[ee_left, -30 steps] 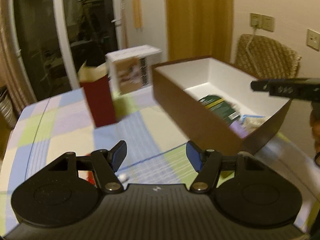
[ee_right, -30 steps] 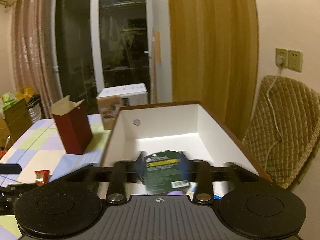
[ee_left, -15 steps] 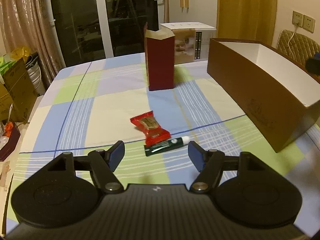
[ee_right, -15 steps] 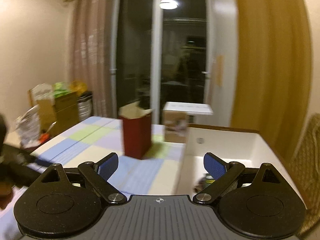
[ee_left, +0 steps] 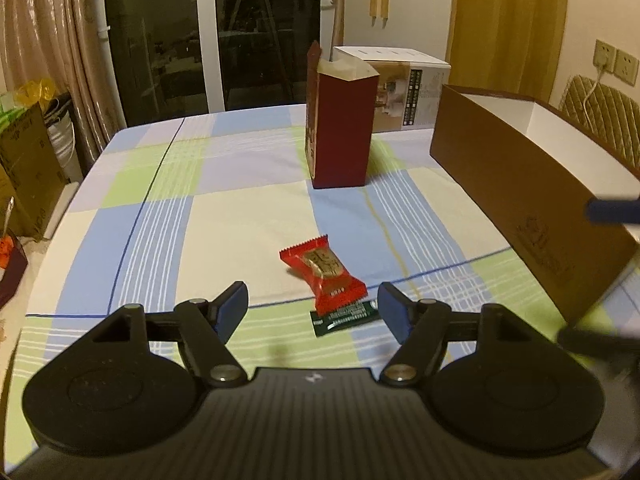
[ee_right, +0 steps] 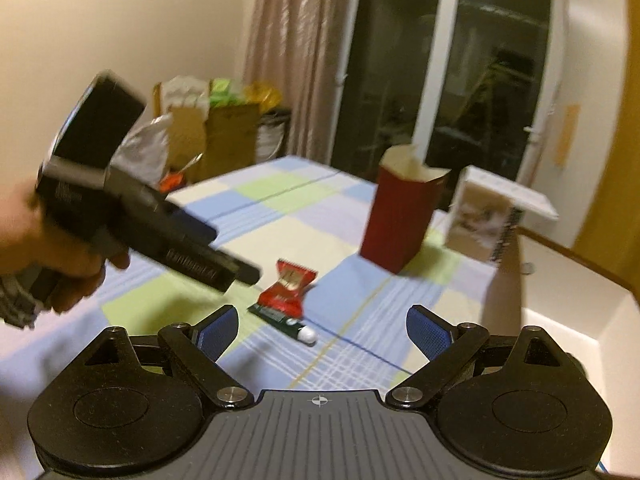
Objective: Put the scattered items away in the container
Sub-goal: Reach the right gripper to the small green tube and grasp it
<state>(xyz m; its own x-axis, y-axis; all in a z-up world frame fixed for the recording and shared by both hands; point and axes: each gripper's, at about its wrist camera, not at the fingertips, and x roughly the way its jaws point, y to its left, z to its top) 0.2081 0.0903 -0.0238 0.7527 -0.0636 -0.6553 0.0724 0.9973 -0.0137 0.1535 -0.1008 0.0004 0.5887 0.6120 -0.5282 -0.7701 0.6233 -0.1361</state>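
Note:
A red snack packet [ee_left: 323, 275] lies on the checked tablecloth, partly over a dark green tube [ee_left: 343, 317] with a white cap. My left gripper [ee_left: 312, 310] is open and empty, hovering just short of both. The brown container box [ee_left: 532, 208] with a white inside stands at the right. In the right wrist view the packet [ee_right: 286, 289] and the tube [ee_right: 282, 320] lie ahead of my open, empty right gripper [ee_right: 322, 330]. The left gripper's body [ee_right: 132, 216] shows there at the left, above the table. The container's corner [ee_right: 516, 280] is at the right.
A tall dark red carton [ee_left: 340, 128] with an open top stands mid-table. A white printed box [ee_left: 404, 88] stands behind it. Cardboard boxes and bags [ee_left: 24, 164] sit on the floor at the left. A wicker chair [ee_left: 600, 124] stands behind the container.
My right gripper let a dark green packet go into the container, opened, and swung left toward the table. My left gripper swung left and down toward the packet and tube.

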